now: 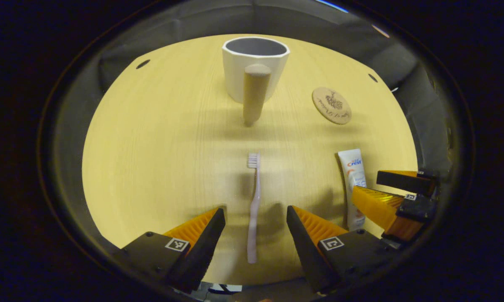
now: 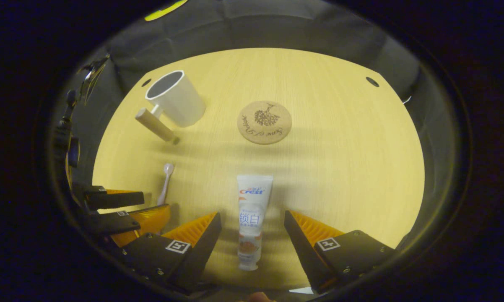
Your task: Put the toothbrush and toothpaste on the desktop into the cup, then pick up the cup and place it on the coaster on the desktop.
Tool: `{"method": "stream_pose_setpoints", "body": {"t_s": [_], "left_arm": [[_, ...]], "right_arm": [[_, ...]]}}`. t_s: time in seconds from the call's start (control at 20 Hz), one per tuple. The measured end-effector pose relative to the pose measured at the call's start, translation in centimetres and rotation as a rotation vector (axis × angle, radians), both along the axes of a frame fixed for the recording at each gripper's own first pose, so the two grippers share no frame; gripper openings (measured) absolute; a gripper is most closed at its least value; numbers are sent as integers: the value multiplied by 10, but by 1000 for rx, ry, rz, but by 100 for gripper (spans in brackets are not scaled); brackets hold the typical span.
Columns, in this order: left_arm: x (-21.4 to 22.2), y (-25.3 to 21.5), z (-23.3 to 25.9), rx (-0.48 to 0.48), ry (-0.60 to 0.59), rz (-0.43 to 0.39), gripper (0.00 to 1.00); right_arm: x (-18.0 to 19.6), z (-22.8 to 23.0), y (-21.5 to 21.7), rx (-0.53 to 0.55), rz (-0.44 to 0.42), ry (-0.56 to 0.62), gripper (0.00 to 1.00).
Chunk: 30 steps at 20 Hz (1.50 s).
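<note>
In the left gripper view, the left gripper is low over the desktop, pointing forward, and its two fingers are spread wide, released. The toothbrush lies flat between them, touching neither finger, with its bristle head on the far end. Straight ahead of the claw stands the white cup, well apart, its wooden handle turned toward the camera. Ahead and to the right lies the round cork coaster. Just to the right of the claw lies the toothpaste, and over its lower part stands the right gripper, seen from the side

In the right gripper view, the right gripper is also low and wide open, holding nothing. The toothpaste lies between its fingers, cap end nearest the camera, not touched. Here the coaster is straight ahead, with its printed design clear, and the cup is ahead to the left, its handle seen from the side. The toothbrush head shows to the left, beside the left gripper
</note>
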State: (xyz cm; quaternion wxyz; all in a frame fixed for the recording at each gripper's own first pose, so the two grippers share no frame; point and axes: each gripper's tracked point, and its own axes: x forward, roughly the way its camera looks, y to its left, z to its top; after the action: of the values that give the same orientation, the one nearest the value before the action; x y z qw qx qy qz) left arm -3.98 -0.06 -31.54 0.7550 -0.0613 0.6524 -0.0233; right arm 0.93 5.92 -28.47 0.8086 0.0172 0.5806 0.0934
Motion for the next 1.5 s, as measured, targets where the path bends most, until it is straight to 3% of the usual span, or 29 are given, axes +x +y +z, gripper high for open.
{"method": "stream_pose_setpoints", "body": {"t_s": [0.15, 0.2, 0.25, 0.5, 0.55, 0.6, 0.75, 0.8, 0.85, 0.9, 0.95, 1.0, 1.05, 1.1, 1.15, 1.25, 1.3, 1.5], "left_arm": [[-6, 0, -10, -2, 63, -11, 100], [-7, 2, -12, 12, 75, -14, 94], [-6, 5, -13, 24, 77, -24, 98], [-4, 14, -17, 84, 86, -52, 78], [-4, 14, -16, 88, 85, -56, 74], [-4, 14, -16, 95, 82, -59, 62], [-5, 12, -15, 96, 78, -70, 42], [-4, 6, -16, 78, 73, -50, 47], [-5, 5, -17, 83, 77, -54, 31], [-5, 6, -15, 83, 74, -66, 16], [-4, 6, -14, 83, 68, -65, 18], [-7, 5, -14, 72, 64, -70, 10], [-4, 6, -12, 68, 59, -62, 13], [-4, 7, -15, 67, 49, -68, 21], [-4, 6, -15, 63, 48, -67, 15], [-1, 8, -14, 48, 4, -55, 15], [-1, 6, -12, 40, -4, -52, 10], [1, 9, -9, 10, -79, 4, 10]], "right_arm": [[-4, -8, 3, 4, 4, 48, 93], [-4, -10, 3, 1, 5, 55, 93], [-4, -11, 4, 0, 6, 59, 93], [-5, -20, 3, -16, 18, 83, 93], [-6, -21, 4, -14, 16, 88, 86], [-8, -24, 5, -13, 16, 93, 82], [-10, -28, 4, -26, 13, 99, 69], [-8, -29, 1, -41, 3, 83, 69], [-7, -29, 2, -32, 3, 86, 53], [-7, -29, 0, -38, 6, 89, 54], [-7, -27, 0, -18, -17, 99, 52], [-8, -26, 1, -6, -17, 109, 37], [-6, -28, -1, 7, -39, 98, 37], [-6, -26, 1, 26, -47, 98, 28], [-6, -25, -1, 39, -49, 93, 28], [-5, -27, 2, 82, -77, 83, 21], [-5, -25, 1, 94, -88, 79, 21], [-7, -18, -2, 125, -88, 29, 21]]}}
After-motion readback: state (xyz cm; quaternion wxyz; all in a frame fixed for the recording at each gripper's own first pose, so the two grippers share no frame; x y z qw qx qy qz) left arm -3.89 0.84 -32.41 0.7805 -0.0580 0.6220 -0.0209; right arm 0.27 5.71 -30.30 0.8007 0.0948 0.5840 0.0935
